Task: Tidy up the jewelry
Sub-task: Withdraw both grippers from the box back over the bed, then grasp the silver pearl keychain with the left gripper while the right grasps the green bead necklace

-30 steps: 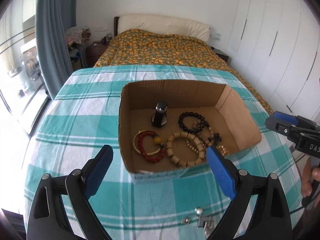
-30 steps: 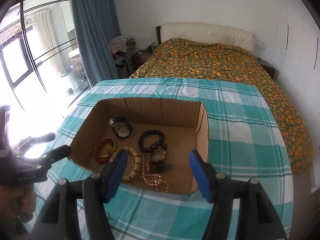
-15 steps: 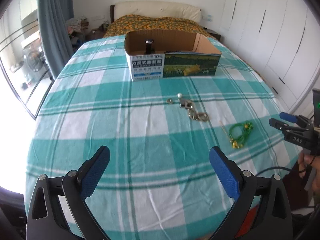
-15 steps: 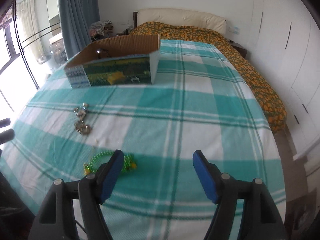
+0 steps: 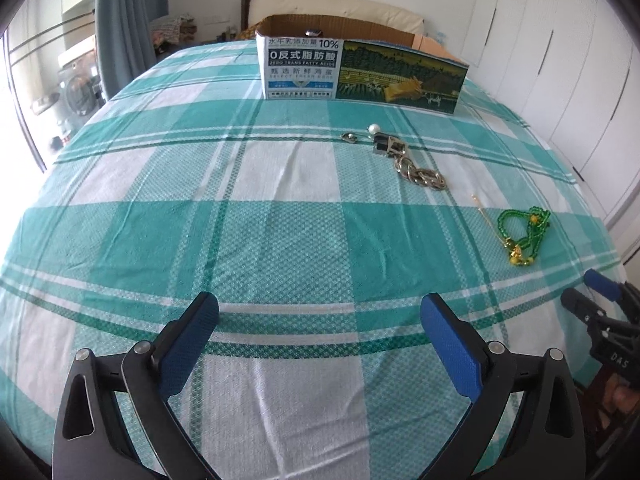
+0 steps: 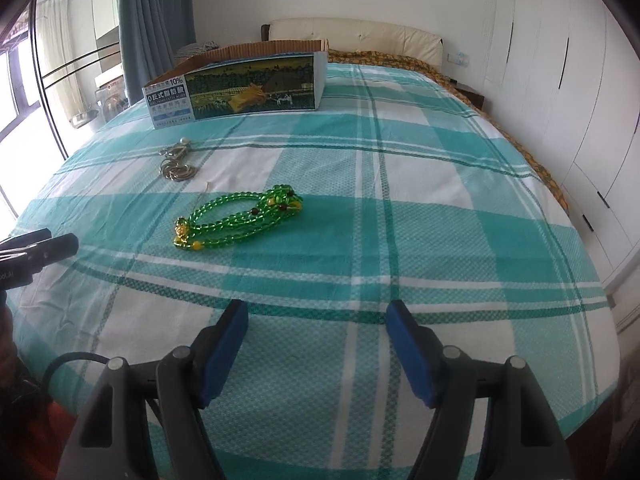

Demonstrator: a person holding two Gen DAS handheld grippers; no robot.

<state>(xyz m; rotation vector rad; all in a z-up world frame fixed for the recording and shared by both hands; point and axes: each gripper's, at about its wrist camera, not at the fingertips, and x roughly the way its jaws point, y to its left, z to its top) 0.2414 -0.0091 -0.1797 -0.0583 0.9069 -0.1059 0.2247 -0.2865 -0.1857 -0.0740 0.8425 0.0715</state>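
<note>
Green bead necklace (image 6: 240, 216) lies clear ahead of the spread, empty right gripper (image 6: 316, 320), silver chain (image 6: 178, 168) beyond.

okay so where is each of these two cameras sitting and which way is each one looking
Left wrist: rides the left gripper, looking down its open fingers across the tablecloth to the box; right gripper at right edge.
Right wrist: rides the right gripper, open, facing the green beads; left gripper at left edge.
Shared: box, beads, chain.

box (image 5: 360, 68) at table's (image 5: 280, 240) far side, chain (image 5: 420, 174) before it, bead necklace (image 6: 240, 220) nearer, rightward
</note>
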